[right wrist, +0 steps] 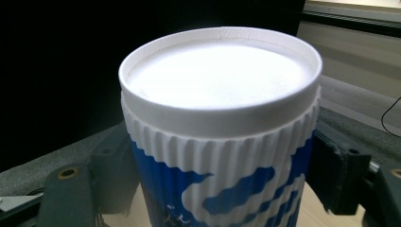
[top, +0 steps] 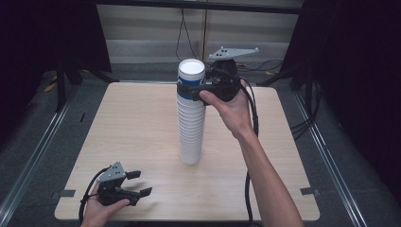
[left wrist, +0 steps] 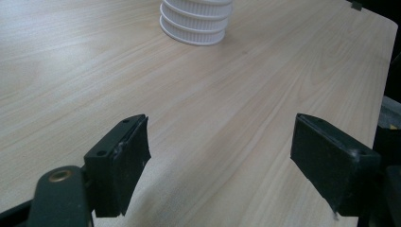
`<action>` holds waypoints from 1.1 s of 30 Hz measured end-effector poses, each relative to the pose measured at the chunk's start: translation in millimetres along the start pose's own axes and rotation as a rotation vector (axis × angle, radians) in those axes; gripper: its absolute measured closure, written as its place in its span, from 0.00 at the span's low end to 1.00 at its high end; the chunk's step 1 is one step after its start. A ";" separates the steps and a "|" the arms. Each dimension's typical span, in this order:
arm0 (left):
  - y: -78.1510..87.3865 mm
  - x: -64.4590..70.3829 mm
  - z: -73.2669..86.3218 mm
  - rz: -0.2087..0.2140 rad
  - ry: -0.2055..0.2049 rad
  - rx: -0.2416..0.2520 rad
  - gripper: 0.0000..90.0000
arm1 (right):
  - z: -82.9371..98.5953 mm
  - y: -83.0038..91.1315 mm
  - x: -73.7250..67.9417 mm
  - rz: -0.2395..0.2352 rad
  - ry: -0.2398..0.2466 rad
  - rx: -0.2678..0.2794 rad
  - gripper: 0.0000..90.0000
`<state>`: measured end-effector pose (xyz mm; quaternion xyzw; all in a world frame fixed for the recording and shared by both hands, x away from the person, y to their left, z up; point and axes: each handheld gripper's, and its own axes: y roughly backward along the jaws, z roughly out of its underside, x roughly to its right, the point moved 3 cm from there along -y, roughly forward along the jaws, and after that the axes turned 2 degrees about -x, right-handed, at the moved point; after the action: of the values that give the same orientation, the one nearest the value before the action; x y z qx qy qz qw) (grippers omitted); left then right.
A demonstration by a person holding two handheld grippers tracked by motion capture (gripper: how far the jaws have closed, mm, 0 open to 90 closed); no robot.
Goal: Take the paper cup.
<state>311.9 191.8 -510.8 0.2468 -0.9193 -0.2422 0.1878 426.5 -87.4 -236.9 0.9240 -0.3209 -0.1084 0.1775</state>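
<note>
Nearest the lens in the right gripper view, the top cup, white-rimmed with blue print, sits between our right gripper's jaws, which are closed against its ribbed sides just under the rim. We judge the lift has not begun: that cup is seated on the cup stack standing below the gripper on the table, so separating and setting it down is what remains. Our left gripper rests well apart, low near the table's near edge, its jaws spread wide and holding nothing, the stack's base ahead of it.
</note>
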 end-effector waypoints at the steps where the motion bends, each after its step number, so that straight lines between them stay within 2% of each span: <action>1: 0.0 0.0 0.0 0.000 0.001 0.000 0.22 | -0.2 0.2 -0.2 0.002 0.003 0.000 0.25; 5: -0.2 -0.4 0.0 0.000 0.000 0.000 0.22 | -0.9 0.3 -0.6 0.007 0.010 -0.004 0.25; 13: 0.2 -0.4 0.1 -0.002 0.002 0.002 0.22 | -3.5 2.3 -1.4 0.014 0.012 0.026 0.26; 23: 0.7 -0.7 0.1 -0.002 0.002 0.003 0.22 | -8.4 7.8 -1.9 0.014 0.008 0.101 0.27; 33: 1.3 -0.8 0.0 -0.003 0.003 0.005 0.22 | -10.4 12.1 -2.2 0.008 0.007 0.146 0.27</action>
<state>312.0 193.2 -510.2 0.2490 -0.9192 -0.2400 0.1881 421.3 -92.2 -222.4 0.9336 -0.3311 -0.0807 0.1110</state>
